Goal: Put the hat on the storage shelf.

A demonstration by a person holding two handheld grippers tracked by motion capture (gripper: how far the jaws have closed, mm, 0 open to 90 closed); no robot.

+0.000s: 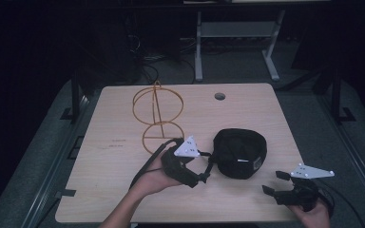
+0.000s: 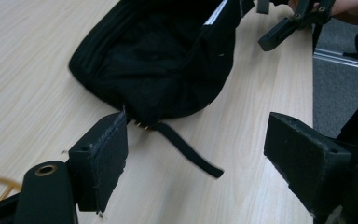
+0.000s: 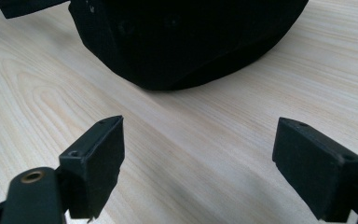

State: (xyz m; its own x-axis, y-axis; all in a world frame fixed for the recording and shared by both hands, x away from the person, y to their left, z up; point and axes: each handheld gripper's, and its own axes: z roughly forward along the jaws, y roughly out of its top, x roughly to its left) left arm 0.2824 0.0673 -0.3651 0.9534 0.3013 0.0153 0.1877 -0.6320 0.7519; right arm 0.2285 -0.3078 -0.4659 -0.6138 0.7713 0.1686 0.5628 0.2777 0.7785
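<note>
Black cap [image 1: 240, 153] lies on the wooden table [image 1: 123, 142], right of centre, upside down with its hollow inside facing up. White label [image 1: 243, 161] sewn inside near the rim. Fabric soft, crown slumped. Thin black adjuster strap [image 2: 189, 151] trails from its back edge, flat on the tabletop, loose end free.
</note>
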